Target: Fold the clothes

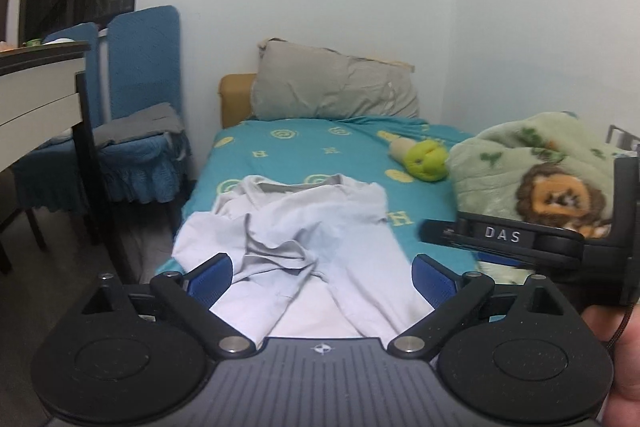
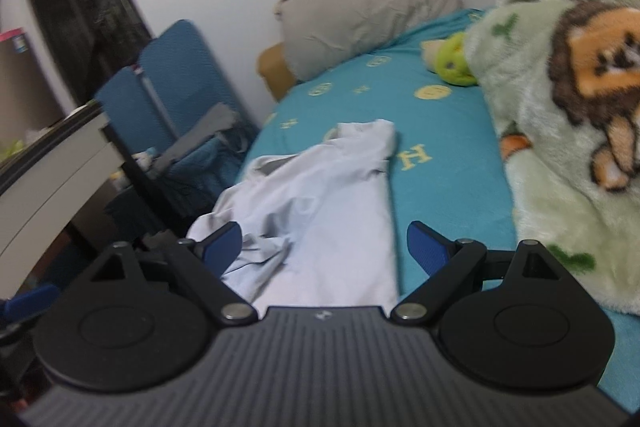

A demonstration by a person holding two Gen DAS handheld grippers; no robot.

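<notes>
A pale lilac-white T-shirt lies crumpled on the teal bed sheet, neck toward the pillow, with a loose fold bunched across its middle. My left gripper hovers above the shirt's near end, open, with nothing between its blue pads. In the right wrist view the same shirt stretches ahead, one sleeve folded over at the far end. My right gripper is open above the shirt's lower part, holding nothing. Part of the right gripper's black body shows at the right edge of the left wrist view.
A green lion-print blanket is heaped on the bed's right side. A green plush toy and a grey pillow lie toward the head. Blue covered chairs and a table stand left of the bed.
</notes>
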